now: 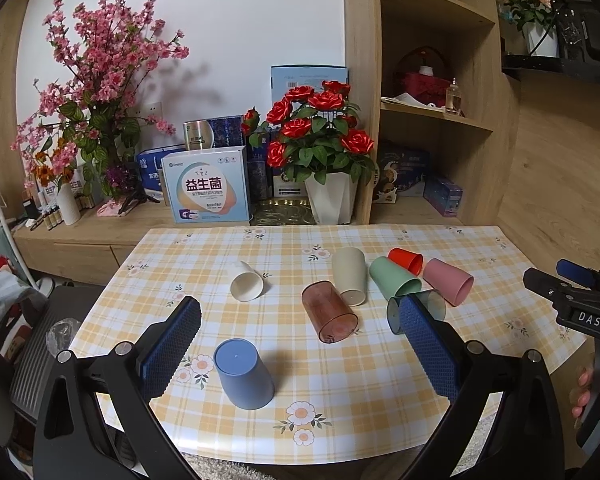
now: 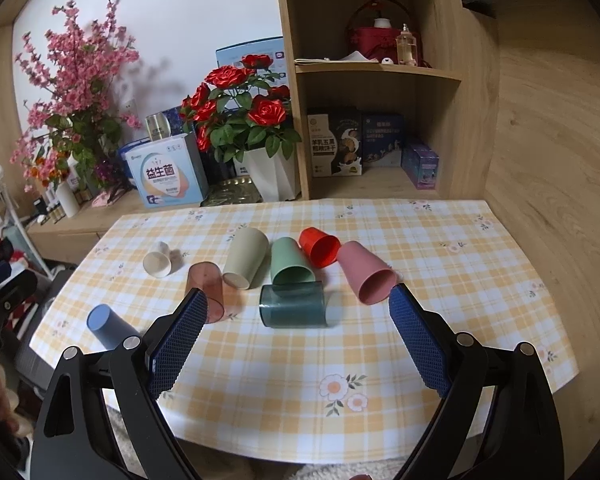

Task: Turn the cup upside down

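Note:
A blue cup (image 1: 242, 374) stands upside down near the table's front left; it also shows in the right wrist view (image 2: 105, 326). Several cups lie on their sides: white (image 1: 246, 281), clear brown (image 1: 330, 312), beige (image 1: 350, 276), green (image 1: 394, 278), red (image 1: 407, 260), pink (image 1: 449, 281) and dark teal (image 2: 293, 305). My left gripper (image 1: 300, 330) is open and empty, above the table's front, with the blue cup between its fingers but lower. My right gripper (image 2: 296, 316) is open and empty, in front of the teal cup.
The table has a yellow plaid cloth (image 1: 340, 392). Behind it stand a wooden sideboard with boxes (image 1: 208, 184), a rose pot (image 1: 328, 196) and pink blossoms (image 1: 96, 80). A shelf unit (image 2: 380, 120) rises at the back right. The right gripper shows at the left view's right edge (image 1: 572, 292).

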### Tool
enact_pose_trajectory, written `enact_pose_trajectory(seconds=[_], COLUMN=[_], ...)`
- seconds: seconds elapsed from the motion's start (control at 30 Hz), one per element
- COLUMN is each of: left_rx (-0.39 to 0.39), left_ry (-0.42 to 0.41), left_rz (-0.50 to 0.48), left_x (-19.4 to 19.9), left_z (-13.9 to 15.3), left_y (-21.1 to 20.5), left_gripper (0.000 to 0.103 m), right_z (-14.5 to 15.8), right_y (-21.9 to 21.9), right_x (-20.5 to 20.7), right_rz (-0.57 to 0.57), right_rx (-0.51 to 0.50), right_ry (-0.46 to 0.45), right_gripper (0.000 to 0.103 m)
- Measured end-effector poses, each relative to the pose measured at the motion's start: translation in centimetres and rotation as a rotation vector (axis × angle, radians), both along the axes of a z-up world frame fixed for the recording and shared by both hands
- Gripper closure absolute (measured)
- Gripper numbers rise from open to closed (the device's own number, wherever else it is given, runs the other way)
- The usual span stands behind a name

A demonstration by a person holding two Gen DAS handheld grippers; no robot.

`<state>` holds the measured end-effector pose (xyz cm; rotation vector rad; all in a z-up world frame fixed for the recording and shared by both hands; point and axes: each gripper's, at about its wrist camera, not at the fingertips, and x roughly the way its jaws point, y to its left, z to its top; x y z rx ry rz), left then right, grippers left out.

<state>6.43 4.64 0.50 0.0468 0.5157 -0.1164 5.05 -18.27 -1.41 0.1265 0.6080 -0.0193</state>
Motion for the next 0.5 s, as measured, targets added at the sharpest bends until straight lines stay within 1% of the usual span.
enact_pose_trajectory(seconds=[0.23, 0.37, 0.5], left_rx=[0.003, 0.003, -0.001], left_ry=[-0.018, -0.014, -0.008], left_rz=[0.004, 0.038, 0.052], left_x=[-0.13, 0.10, 0.25], left_z=[0.26, 0.21, 0.10], left_y=[0.03, 0.31, 0.63], left_gripper=[0.006, 0.006, 0.006], right_z=[-0.22, -0.29, -0.34], right_y=[0.04, 0.09, 0.09], right_x=[-0.02, -0.03, 0.01], right_rz=[0.003, 0.001, 0.001], right_rx=[-0.001, -0.001, -0.001], right_ry=[0.005, 0.006, 0.008], right_gripper=[0.014, 0.014, 0.014])
